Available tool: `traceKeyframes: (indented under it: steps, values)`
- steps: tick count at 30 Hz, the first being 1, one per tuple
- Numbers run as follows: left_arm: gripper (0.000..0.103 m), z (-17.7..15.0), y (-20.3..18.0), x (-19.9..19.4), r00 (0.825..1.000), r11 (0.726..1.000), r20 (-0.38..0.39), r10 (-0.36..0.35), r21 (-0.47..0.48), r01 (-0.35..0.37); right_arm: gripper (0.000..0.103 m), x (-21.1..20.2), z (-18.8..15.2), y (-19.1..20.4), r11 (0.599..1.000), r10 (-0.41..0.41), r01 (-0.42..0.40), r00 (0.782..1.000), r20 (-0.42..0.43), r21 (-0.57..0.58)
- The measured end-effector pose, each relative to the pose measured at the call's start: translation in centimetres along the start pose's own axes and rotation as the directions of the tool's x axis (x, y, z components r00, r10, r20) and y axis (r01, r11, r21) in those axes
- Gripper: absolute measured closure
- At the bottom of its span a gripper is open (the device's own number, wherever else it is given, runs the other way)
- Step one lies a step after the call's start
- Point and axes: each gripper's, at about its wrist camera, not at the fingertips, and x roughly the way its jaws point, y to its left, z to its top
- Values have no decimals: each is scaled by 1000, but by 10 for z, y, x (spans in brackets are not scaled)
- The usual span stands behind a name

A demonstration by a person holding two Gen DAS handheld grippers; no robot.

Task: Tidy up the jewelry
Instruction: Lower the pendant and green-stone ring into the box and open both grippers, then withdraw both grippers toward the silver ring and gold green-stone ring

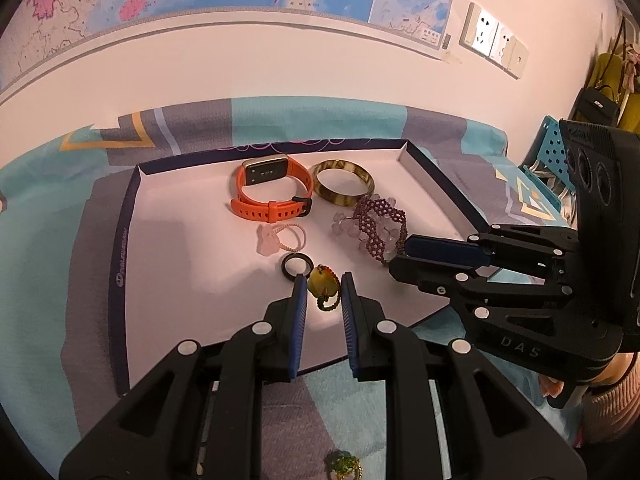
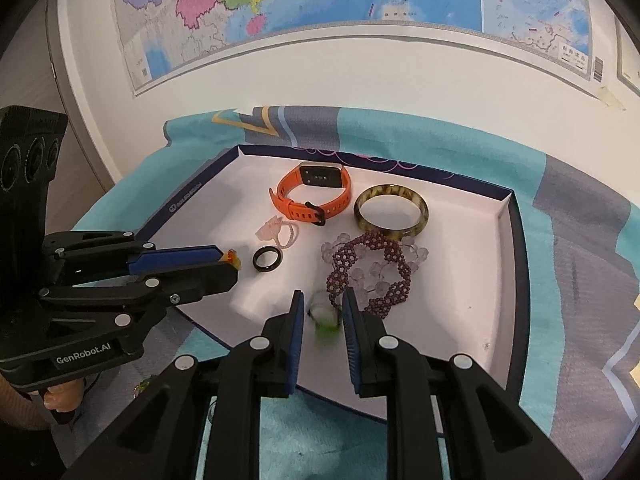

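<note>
A shallow box lid [image 1: 120, 264] [image 2: 508, 248] with a white floor holds an orange watch [image 1: 272, 188] [image 2: 312, 192], a tortoiseshell bangle [image 1: 344, 182] [image 2: 392, 210], a purple bead bracelet [image 1: 380, 224] [image 2: 372, 272], a pink ring [image 1: 280, 238] [image 2: 280, 232] and a black ring [image 1: 296, 265] [image 2: 267, 260]. My left gripper [image 1: 323, 290] [image 2: 230, 260] stands around a yellow-and-green ring [image 1: 322, 284], its jaws a little apart from it. My right gripper [image 2: 320, 310] [image 1: 396, 258] stands around a blurred clear-and-green ring [image 2: 325, 316], jaws apart.
The box lid lies on a teal and grey patterned cloth [image 1: 48, 208] [image 2: 580, 240]. A green ornament [image 1: 342, 466] lies on the cloth below my left gripper. A white wall with a map [image 2: 320, 8] is close behind. A blue perforated rack [image 1: 550, 148] stands at the right.
</note>
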Motion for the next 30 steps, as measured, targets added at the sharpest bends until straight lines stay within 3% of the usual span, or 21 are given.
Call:
traceKeyframes:
  steps: [18, 22, 30]
  values:
    - [84, -4, 2, 12, 999, 1000, -39, -7, -18, 6, 85, -7, -4, -4, 999, 0, -1, 1000, 18, 32]
    - [72, -4, 2, 4, 1000, 1000, -24, 0, -19, 0, 84, -14, -6, -3, 999, 8, -9, 1000, 29, 34]
    - [60, -14, 3, -33, 999, 1000, 41, 23, -7, -23, 82, -38, -22, 10, 999, 53, -53, 998, 43, 1]
